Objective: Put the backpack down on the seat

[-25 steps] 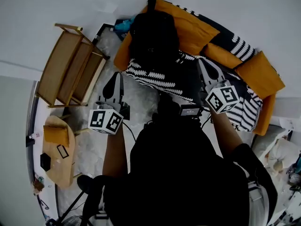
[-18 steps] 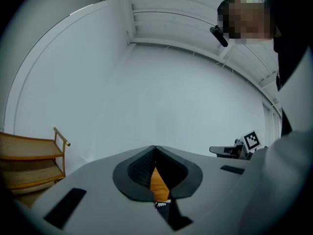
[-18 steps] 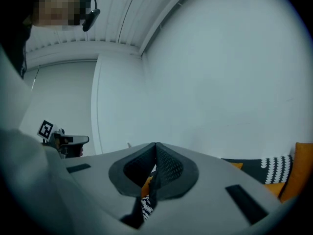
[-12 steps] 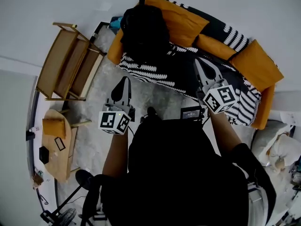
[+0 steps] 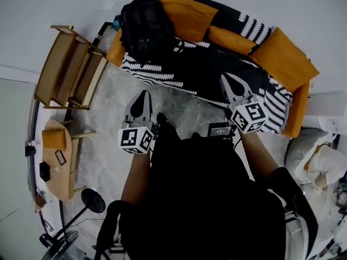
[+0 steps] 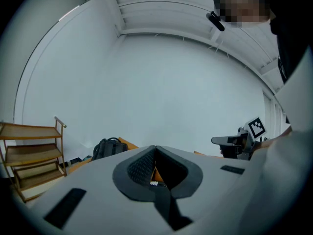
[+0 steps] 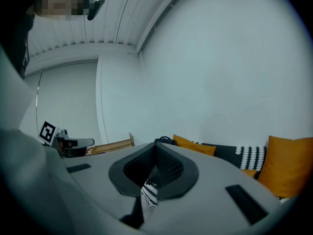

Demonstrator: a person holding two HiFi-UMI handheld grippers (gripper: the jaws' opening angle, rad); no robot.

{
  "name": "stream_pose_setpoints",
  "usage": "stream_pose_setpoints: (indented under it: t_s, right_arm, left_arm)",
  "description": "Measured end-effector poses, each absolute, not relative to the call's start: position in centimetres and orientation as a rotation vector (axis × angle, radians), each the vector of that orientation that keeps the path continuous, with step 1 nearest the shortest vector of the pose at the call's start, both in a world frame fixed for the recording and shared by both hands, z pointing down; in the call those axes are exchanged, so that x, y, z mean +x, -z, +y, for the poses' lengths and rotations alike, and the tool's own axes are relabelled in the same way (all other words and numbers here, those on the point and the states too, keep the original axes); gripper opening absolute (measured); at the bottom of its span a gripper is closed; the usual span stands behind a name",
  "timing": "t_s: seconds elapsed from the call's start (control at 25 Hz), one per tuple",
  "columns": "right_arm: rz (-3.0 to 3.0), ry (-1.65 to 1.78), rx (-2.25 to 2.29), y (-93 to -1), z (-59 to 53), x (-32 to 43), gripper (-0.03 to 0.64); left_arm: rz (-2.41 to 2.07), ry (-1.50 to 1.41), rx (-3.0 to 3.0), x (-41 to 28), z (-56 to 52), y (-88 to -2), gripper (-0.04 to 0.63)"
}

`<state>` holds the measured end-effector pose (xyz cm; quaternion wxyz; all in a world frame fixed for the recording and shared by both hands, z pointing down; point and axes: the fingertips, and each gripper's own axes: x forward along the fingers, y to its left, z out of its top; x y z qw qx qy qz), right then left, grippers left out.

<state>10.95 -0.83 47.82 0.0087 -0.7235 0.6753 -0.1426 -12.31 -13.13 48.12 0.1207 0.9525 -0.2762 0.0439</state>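
Observation:
The black backpack (image 5: 145,27) stands on the left end of the sofa seat (image 5: 217,80), leaning on an orange cushion (image 5: 184,12). The sofa has a black-and-white patterned cover. My left gripper (image 5: 142,94) is over the floor in front of the sofa, well short of the backpack, shut and empty. My right gripper (image 5: 227,78) hovers over the seat's front edge, right of the middle, also shut with nothing in it. In the left gripper view the backpack (image 6: 108,147) shows far off, beyond the closed jaws. The right gripper view shows only its top (image 7: 164,141).
A wooden shelf rack (image 5: 65,69) stands left of the sofa. A small wooden table (image 5: 54,156) with dark items is at the far left, a round stand base (image 5: 92,202) near it. White bags (image 5: 320,161) lie at the right. Grey floor lies between me and the sofa.
The sofa and backpack have slid up and left in the head view as I back away. The left gripper has moved right and further from the backpack. Both grippers stay shut.

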Motion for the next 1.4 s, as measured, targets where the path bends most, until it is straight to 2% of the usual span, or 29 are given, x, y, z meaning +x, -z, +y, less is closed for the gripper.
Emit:
stream_pose_setpoints:
  t_s: [0.44,1.4]
  right_arm:
    - [2.095,0.528,-2.255,-50.2,6.9,10.9,0.031]
    - [2.19,0.576,-2.19,-52.2,8.5,8.6,0.031]
  left_arm:
    - [-0.826,-0.188,2.785,-11.8,-5.5,-48.7,0.017]
    - [-0.807,-0.233,2.762,-11.4,-2.0,-49.7,0.017]
